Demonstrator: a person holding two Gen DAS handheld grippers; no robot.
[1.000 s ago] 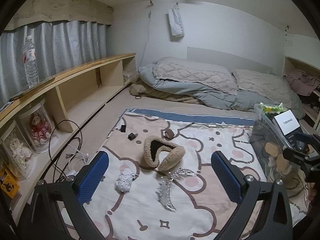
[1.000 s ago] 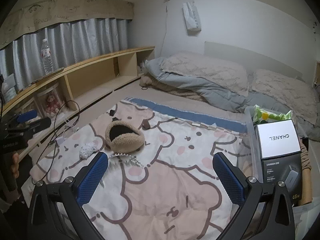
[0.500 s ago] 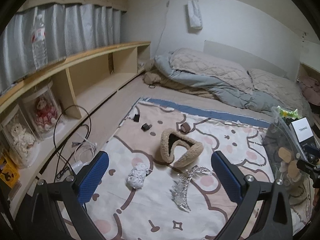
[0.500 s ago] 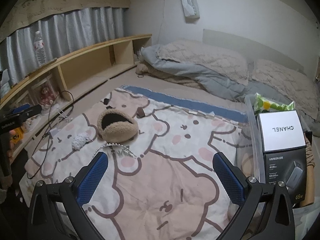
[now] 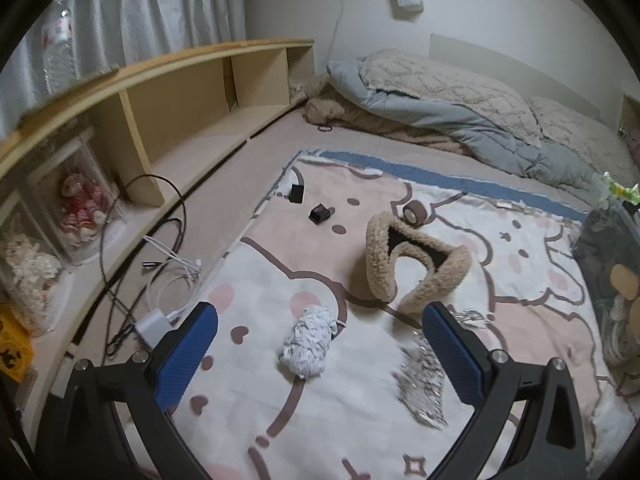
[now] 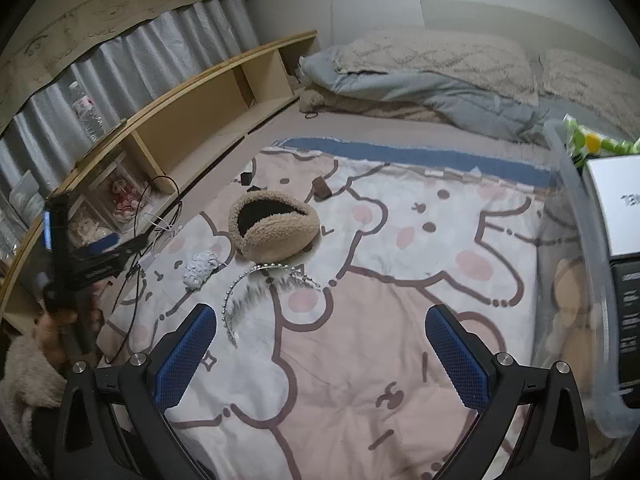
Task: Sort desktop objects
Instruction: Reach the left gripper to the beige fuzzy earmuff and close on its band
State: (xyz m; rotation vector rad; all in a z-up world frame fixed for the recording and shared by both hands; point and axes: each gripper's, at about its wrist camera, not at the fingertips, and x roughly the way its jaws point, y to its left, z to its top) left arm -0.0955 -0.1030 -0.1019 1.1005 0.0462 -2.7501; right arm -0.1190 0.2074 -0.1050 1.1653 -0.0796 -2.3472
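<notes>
Both claws are spread wide with nothing in them. The left claw (image 5: pixel 320 348) hangs over the bear blanket (image 5: pixel 360 420), with the white scrunchie (image 5: pixel 307 342) sitting right between its fingers and the tiara (image 5: pixel 424 380) by the right finger. The fuzzy earmuffs (image 5: pixel 416 264) are just past that. The right claw (image 6: pixel 320 352) is above the blanket too, with the tiara near its left finger and the clear bin (image 6: pixel 584 280) off to the right.

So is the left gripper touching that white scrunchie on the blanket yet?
Apart. In the left wrist view, blanket shows between the open left gripper fingers and the white scrunchie.
</notes>
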